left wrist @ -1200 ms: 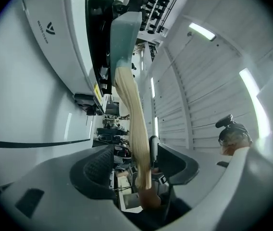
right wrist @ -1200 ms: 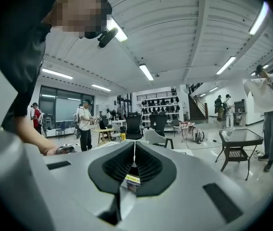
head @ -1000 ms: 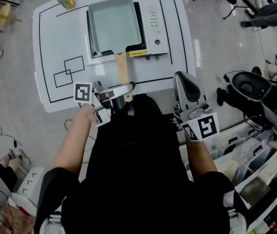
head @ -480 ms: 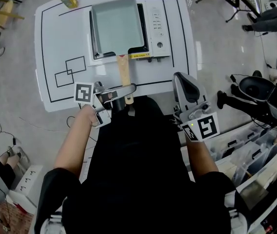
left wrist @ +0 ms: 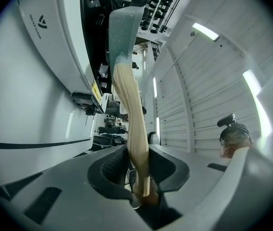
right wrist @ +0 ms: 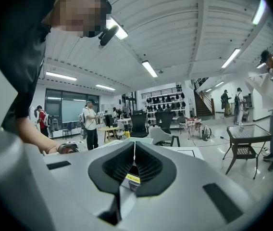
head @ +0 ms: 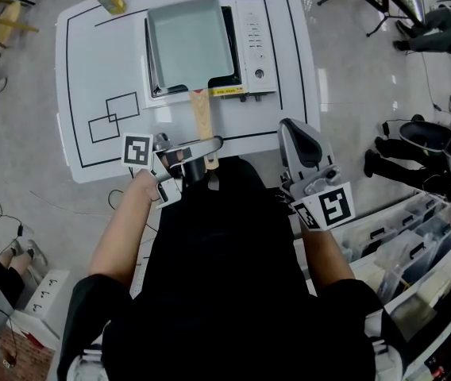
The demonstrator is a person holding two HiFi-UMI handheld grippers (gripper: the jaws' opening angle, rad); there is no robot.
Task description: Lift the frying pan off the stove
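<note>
Over the table's [head: 90, 70] near edge, the left gripper [head: 202, 151] has just been closing its jaws and pinches the tail end of the wooden handle [head: 201, 117]. The frying pan [head: 191, 42] sits on the stove [head: 253, 46] by the far edge. Gripped so far out, it may droop or twist when lifted. The right gripper [head: 295, 129], jaws together, holds nothing.

Large lab or workshop hall is indicated: ceiling strip lights [right wrist: 150, 69] and office chairs [right wrist: 164, 121] seen mid-frame, line-marked white table [head: 90, 62] upper left, storage bins [head: 416, 236] lower right.
</note>
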